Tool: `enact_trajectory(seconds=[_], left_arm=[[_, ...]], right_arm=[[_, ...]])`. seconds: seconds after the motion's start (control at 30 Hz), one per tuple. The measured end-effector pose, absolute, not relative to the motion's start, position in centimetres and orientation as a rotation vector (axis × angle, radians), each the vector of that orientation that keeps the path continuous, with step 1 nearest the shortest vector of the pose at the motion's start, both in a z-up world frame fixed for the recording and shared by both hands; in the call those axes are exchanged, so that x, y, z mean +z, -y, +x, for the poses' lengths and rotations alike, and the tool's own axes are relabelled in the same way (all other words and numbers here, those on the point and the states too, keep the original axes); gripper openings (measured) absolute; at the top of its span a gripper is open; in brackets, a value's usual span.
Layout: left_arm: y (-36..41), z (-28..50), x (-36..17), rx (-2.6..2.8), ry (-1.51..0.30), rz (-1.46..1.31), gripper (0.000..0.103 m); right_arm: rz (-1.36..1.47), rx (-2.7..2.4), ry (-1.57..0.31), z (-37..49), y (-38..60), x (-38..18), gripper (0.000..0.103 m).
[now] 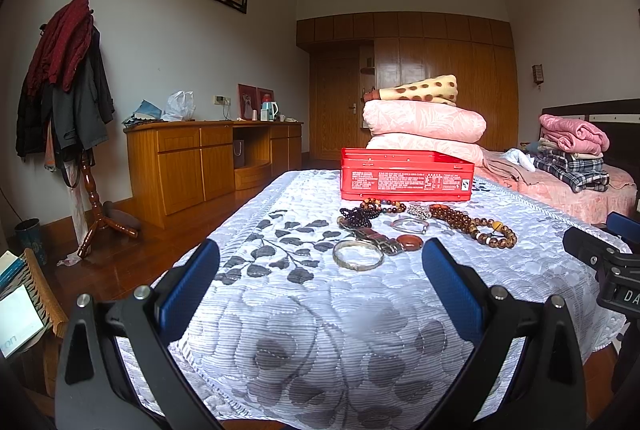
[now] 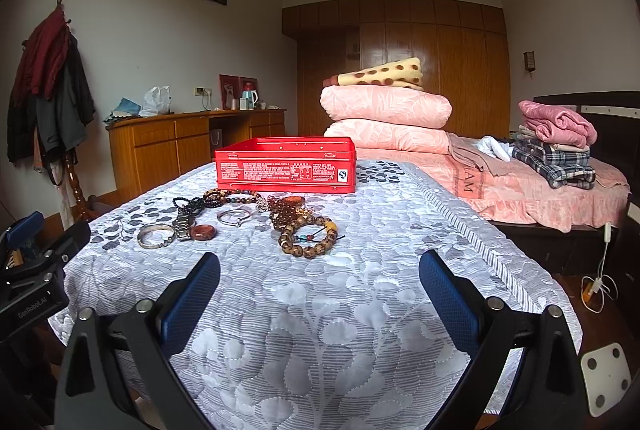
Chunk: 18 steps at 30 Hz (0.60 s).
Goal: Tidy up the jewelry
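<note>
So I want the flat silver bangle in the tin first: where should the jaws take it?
The silver bangle lies flat and apart from the watch beside it. Probably come from above with the left gripper, one jaw inside the ring, one outside, pinching its bare near rim.

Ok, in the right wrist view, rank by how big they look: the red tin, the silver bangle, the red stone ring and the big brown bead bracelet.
Largest to smallest:
1. Red tin
2. Brown bead bracelet, though it lies nearer the camera
3. Silver bangle
4. Red stone ring
</note>
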<state>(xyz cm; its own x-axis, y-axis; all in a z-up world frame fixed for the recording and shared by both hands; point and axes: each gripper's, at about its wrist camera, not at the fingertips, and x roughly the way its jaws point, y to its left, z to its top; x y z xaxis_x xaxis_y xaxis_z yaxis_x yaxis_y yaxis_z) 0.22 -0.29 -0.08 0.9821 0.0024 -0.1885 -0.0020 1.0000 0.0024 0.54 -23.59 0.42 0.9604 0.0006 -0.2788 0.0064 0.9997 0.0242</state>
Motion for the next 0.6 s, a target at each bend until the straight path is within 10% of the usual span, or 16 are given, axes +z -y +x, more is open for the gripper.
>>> enact_trajectory(seconds=[0.6], left_arm=[[0.07,-0.01,0.02,0.006,-0.189,0.002,0.098]], right_arm=[[0.025,-0.003,-0.282,0.53,23.57,0.39,0.097]])
